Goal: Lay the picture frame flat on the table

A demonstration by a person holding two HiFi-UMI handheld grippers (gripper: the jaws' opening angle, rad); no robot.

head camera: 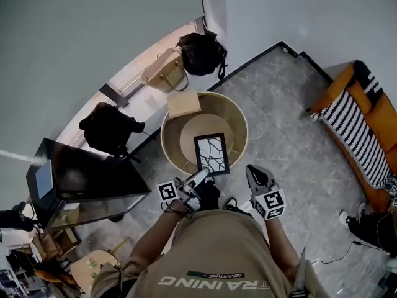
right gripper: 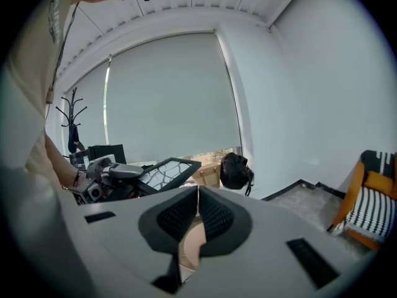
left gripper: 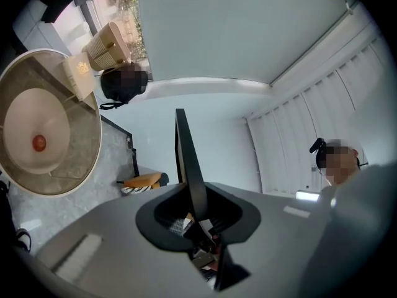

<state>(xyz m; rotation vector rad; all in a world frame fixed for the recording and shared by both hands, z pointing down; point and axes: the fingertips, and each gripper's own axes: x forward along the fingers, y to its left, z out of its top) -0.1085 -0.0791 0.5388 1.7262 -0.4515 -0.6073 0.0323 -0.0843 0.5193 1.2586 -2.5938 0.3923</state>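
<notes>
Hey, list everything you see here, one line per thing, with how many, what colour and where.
picture frame: one, black, held over the table's near side
round table: one, beige, mid-floor
box: one, pale wood, on the table's far rim
black bag: one, by the window
tan bag: one, beside the black bag
backpack: one, black, left of the table
striped seat: one, orange, black and white, right edge
left gripper: grey, fingers shut on the picture frame
right gripper: grey, fingers shut, empty

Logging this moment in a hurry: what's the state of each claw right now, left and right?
Left claw: closed on the edge of the picture frame.
Right claw: closed, holding nothing.
</notes>
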